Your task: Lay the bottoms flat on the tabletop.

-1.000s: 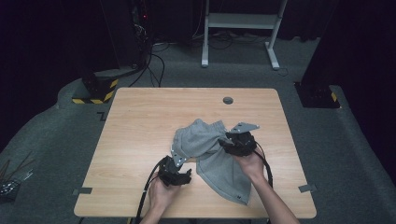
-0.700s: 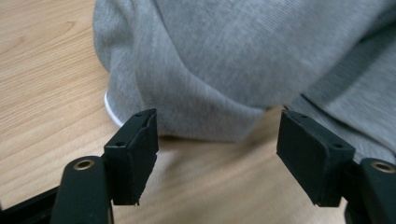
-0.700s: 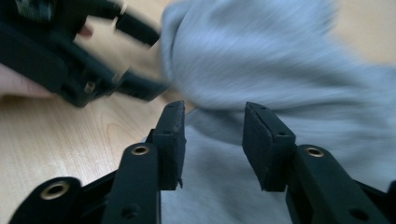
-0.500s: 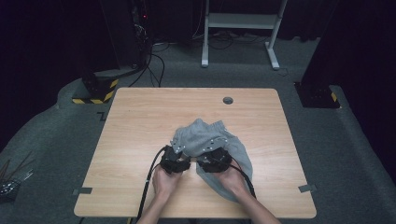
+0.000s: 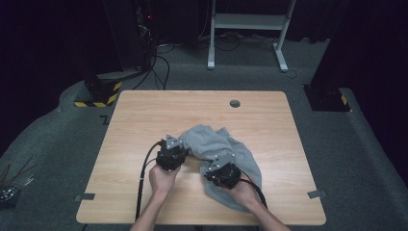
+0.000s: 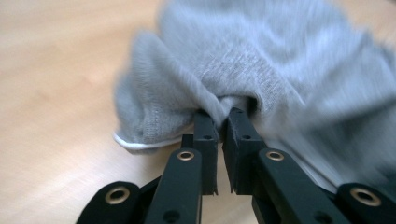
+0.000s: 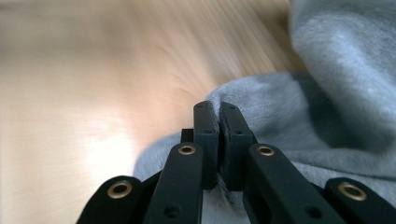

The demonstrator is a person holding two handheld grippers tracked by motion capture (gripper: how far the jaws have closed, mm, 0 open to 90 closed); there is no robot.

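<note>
A crumpled grey cloth (image 5: pixel 219 144) lies on the wooden table (image 5: pixel 144 110), right of the middle. My left gripper (image 5: pixel 179 147) sits at the cloth's left edge. In the left gripper view its jaws have just closed and pinch a fold of the grey cloth (image 6: pixel 243 70) at their tips (image 6: pixel 222 114). My right gripper (image 5: pixel 215 163) rests on the front part of the cloth. Its jaws have also just closed, and they nip a raised edge of the cloth (image 7: pixel 280 107) between the tips (image 7: pixel 218 109).
A small round grommet (image 5: pixel 235 103) is set in the table near its far edge. Tape strips mark the front corners (image 5: pixel 82 197) (image 5: pixel 313 194). A black cable (image 5: pixel 142 180) trails from the left gripper toward the person. Bare wood lies left of and behind the cloth.
The left gripper moved away from the person onto the cloth's left edge. The right gripper came from the cloth's right side leftward and nearer the person. Both now grip the cloth.
</note>
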